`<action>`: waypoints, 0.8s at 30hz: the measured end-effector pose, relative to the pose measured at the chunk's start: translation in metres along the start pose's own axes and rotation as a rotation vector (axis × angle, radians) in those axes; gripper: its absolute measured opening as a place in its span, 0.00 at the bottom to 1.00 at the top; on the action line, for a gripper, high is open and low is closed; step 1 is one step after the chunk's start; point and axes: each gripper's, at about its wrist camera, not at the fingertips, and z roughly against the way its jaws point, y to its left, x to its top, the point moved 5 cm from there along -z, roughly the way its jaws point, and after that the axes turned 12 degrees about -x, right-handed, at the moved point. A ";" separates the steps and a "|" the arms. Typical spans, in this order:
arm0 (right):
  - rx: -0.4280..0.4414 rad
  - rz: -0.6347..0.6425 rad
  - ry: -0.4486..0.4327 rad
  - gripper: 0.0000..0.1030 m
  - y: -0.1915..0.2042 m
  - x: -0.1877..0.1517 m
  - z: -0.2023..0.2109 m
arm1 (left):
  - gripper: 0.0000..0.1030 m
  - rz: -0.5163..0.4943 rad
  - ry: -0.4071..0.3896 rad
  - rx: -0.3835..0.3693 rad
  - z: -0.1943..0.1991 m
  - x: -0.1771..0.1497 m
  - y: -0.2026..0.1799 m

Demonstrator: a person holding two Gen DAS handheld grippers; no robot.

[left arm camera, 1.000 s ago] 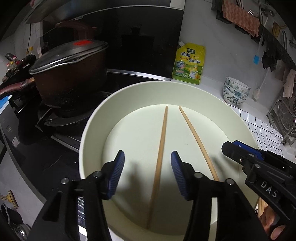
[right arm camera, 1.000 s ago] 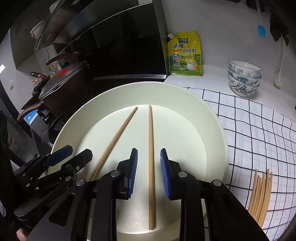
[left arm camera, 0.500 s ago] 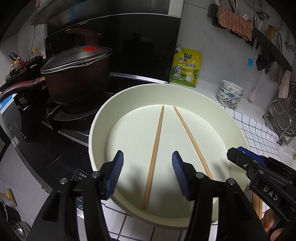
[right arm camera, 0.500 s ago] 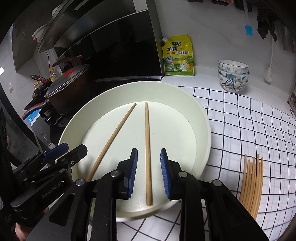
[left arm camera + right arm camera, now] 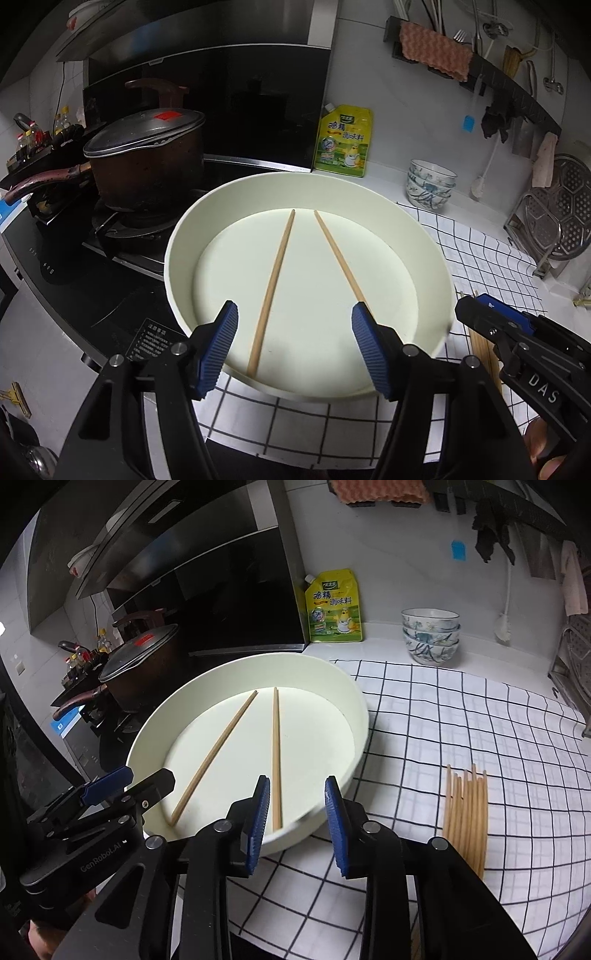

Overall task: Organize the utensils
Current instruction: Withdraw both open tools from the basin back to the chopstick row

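Two chopsticks (image 5: 275,291) lie loose in the basin (image 5: 436,258), a pale round one that sits at the desk's (image 5: 388,642) left edge, partly on the checked cloth (image 5: 480,731) and beside the stove (image 5: 110,273). They form a narrow V: far tips close together near the basin's far wall, near ends spread toward its near rim.

The left tongs (image 5: 293,347) hang over the near rim with jaws wide apart and nothing between the pads; the jaws have just been opening. The left chopstick's near end lies below the gap, untouched.

The right tongs (image 5: 295,821) hover at the near right rim, jaws apart by a smaller gap (also just opened a little), gripping nothing.

A bundle (image 5: 467,812) of more chopsticks lies on the cloth, to the right of the basin and well apart from it. Stacked bowls (image 5: 430,635) and a yellow pouch (image 5: 334,607) stand at the desk's back edge.
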 end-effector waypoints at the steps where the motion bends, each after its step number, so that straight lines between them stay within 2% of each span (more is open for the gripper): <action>1: -0.004 -0.006 -0.004 0.30 -0.004 -0.002 0.004 | 0.64 -0.001 0.000 -0.003 0.001 -0.001 -0.003; 7: -0.031 -0.032 -0.016 0.34 -0.027 -0.014 0.020 | 0.75 0.004 -0.010 -0.030 0.009 -0.010 -0.020; 11: -0.058 -0.048 -0.014 0.36 -0.044 -0.024 0.028 | 0.77 0.009 -0.006 -0.058 0.011 -0.018 -0.034; 21: -0.163 -0.097 0.002 0.43 -0.109 -0.059 0.043 | 0.83 -0.052 0.011 -0.093 0.008 -0.039 -0.084; 24: -0.193 -0.108 0.016 0.44 -0.129 -0.072 0.044 | 0.87 -0.062 0.019 -0.100 0.005 -0.046 -0.098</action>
